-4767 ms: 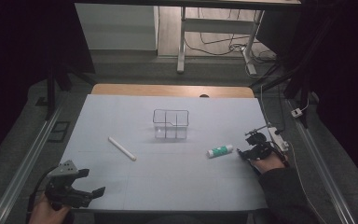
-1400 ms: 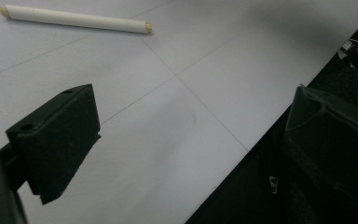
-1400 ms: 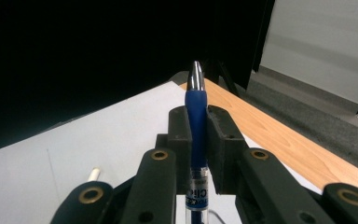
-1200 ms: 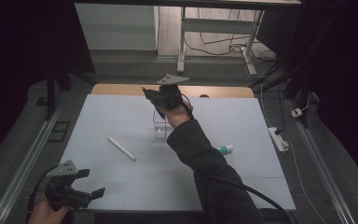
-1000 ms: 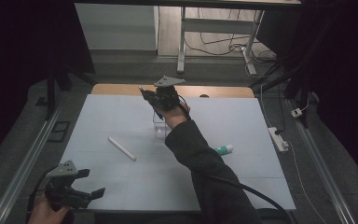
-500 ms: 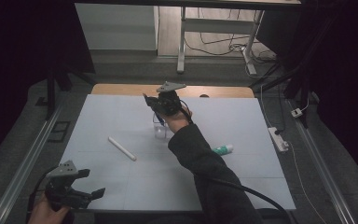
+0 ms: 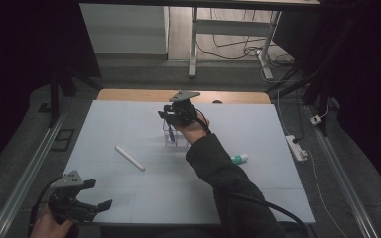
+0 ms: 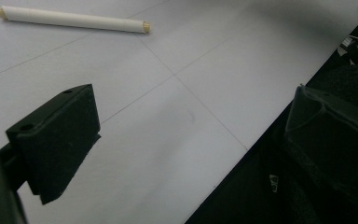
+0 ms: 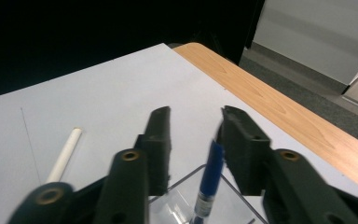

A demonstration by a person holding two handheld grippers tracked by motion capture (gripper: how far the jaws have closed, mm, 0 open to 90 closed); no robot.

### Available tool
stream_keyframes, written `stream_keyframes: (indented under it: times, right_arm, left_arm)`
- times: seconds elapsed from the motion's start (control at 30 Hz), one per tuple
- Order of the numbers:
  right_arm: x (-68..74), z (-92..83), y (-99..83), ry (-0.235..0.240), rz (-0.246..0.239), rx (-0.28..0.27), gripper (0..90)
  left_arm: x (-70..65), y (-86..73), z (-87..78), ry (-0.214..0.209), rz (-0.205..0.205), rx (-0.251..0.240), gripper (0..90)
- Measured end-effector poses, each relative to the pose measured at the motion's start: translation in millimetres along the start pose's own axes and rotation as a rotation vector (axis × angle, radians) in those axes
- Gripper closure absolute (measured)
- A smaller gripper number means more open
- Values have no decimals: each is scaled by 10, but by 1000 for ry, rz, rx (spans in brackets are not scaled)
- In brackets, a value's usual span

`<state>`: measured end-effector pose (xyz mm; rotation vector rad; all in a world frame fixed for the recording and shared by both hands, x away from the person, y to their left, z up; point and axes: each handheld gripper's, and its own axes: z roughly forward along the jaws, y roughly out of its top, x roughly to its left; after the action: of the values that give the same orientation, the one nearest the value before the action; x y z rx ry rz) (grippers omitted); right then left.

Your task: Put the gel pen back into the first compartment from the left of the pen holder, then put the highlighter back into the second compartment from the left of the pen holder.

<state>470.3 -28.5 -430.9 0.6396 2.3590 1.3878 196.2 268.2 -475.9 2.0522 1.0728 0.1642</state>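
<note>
**Pen dropped upright into the clear holder, right claw parting around it**

Nearest to us, our left claw (image 7: 79, 206) rests at the front left corner of the counter (image 7: 258, 198), its jaws standing wide apart with nothing between them. In the left gripper view the white stick (image 8: 72, 19) lies flat just beyond it, long axis running across the frame; in the high view it lies on a diagonal, midway between that claw and the holder.

Farther in, our right arm reaches over the middle of the counter to the clear plastic holder (image 7: 174, 140). The right claw (image 9: 193, 121) hangs directly above it, and its jaws have just been opening. The blue pen (image 9: 207, 179) stands between them, near upright, its lower end down inside the holder, its top just beside the right-hand jaw; we cannot tell whether it touches the pad there. We judge the pen released, so the coming move is a straight lift along the pen's axis.

Off to the right, partly behind our sleeve, a white-and-green tube (image 7: 239, 158) lies on the counter, nearer the right claw.
</note>
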Motion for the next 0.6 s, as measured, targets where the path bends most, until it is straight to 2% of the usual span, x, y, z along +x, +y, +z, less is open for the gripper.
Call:
stream_keyframes:
  times: [0.13,0.3,0.5,0.6]
  right_arm:
    - [-1,-51,17,-14,11,8,496]
    - [-27,-109,40,5,60,82,315]
    - [7,-197,57,8,41,117,84]
    - [37,-247,66,8,35,138,12]
  left_arm:
    - [0,1,1,0,3,0,31]
    - [-3,4,3,0,4,2,31]
    - [3,5,7,-1,0,2,31]
    - [3,6,8,1,1,4,31]
